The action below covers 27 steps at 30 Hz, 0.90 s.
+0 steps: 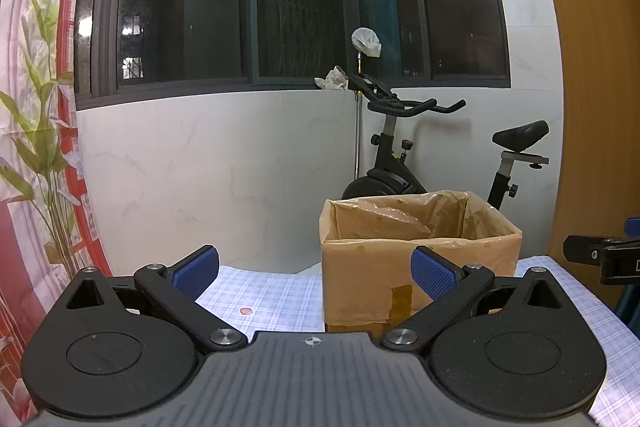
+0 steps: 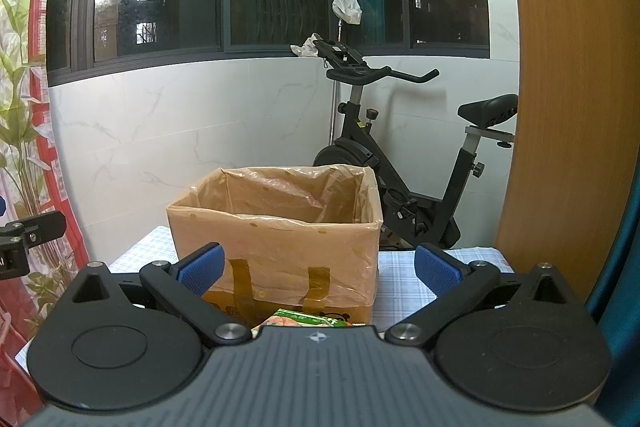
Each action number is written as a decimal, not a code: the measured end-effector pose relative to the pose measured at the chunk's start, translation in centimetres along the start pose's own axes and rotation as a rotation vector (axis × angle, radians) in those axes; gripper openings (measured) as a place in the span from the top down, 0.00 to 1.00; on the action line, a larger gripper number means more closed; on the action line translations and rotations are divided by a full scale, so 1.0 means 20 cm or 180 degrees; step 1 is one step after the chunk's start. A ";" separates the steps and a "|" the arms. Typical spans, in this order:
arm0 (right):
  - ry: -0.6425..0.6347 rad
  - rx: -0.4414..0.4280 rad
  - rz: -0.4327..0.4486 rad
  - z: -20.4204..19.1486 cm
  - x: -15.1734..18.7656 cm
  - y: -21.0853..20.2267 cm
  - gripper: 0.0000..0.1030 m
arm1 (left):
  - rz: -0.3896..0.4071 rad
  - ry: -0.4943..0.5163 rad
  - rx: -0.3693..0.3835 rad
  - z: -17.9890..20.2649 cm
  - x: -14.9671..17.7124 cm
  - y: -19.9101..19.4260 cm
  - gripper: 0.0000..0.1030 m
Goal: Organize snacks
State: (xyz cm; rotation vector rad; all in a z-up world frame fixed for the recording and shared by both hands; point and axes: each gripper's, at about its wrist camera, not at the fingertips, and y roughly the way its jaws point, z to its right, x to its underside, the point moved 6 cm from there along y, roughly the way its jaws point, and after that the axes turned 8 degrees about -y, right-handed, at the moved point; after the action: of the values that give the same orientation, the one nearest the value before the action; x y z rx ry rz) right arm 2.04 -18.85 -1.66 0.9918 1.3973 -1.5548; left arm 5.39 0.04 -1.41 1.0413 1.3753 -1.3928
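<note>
I saw a brown cardboard box [image 2: 276, 247] standing upright and open on the checked bench [image 2: 404, 287], lined with a thin plastic bag. A green snack packet [image 2: 306, 319] lay just before it.

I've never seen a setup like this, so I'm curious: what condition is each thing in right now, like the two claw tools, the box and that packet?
Left gripper: open, holding nothing.
Right gripper: open, holding nothing.
Cardboard box: upright on the checked cloth, top open, lined with a plastic bag.
Snack packet: lying in front of the box, mostly hidden by the right gripper.
Windows: shut, dark outside.
</note>
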 end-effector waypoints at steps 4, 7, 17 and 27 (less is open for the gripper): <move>0.0001 0.0001 0.0000 0.00 0.00 0.00 0.00 | -0.0007 -0.0014 0.0007 0.00 0.00 0.00 0.00; 0.0001 0.0001 0.0000 0.00 0.00 0.00 0.00 | -0.0012 -0.0025 0.0011 0.00 0.00 0.00 0.00; 0.0003 0.0003 0.0000 0.00 0.00 0.00 0.00 | -0.0018 -0.0038 0.0013 0.00 0.00 0.00 0.00; -0.0003 0.0001 0.0001 0.00 0.00 0.00 0.00 | -0.0022 -0.0042 0.0016 0.00 0.00 0.00 0.00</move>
State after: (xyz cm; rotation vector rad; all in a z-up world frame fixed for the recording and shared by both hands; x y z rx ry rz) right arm 2.10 -18.85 -1.67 0.9914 1.3962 -1.5550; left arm 5.30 -0.05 -1.41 1.0298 1.3678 -1.4064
